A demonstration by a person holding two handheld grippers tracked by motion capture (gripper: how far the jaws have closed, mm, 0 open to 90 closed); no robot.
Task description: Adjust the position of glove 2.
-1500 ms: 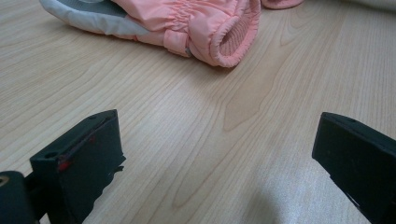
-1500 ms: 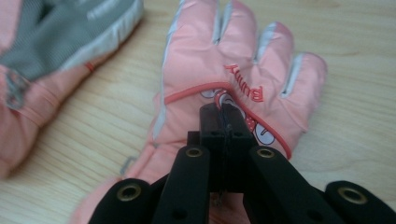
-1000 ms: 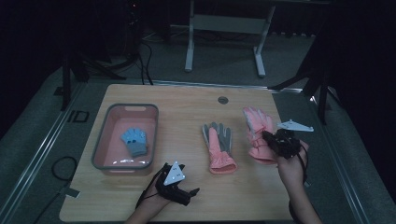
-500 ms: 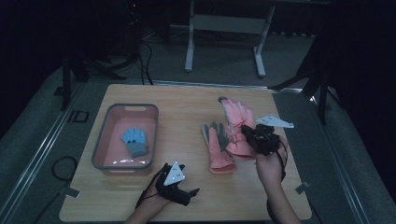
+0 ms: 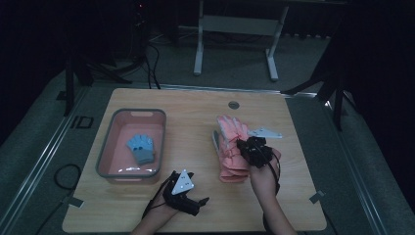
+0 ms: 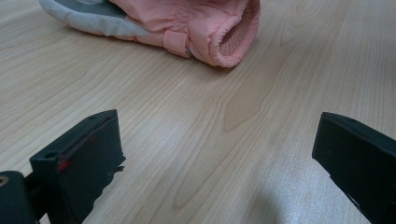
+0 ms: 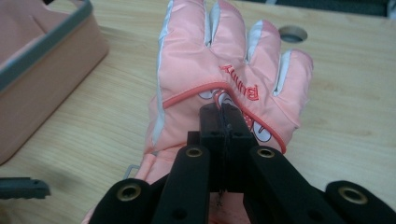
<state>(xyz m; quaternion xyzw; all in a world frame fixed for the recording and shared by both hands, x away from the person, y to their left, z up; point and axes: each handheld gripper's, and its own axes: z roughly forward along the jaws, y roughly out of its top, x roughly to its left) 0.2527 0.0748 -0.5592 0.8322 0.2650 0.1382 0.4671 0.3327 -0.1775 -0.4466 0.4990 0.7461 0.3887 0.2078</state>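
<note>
Pink glove (image 7: 219,79) hangs pinched in the right gripper (image 7: 223,114), its jaws closed on the fabric, above the second pink glove (image 5: 230,164), right of the pink bin (image 5: 105,161). Left gripper (image 5: 188,198) rests on the desk (image 5: 195,105), jaws wide apart.

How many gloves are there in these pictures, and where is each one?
3. A blue glove lies in the pink bin. One pink glove is pinched by the right gripper, over a second pink glove on the table. More may be hidden.

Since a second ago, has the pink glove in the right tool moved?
Yes. The pink glove, pinched in the right tool, has shifted left toward the pink bin, now over the second glove.
</note>
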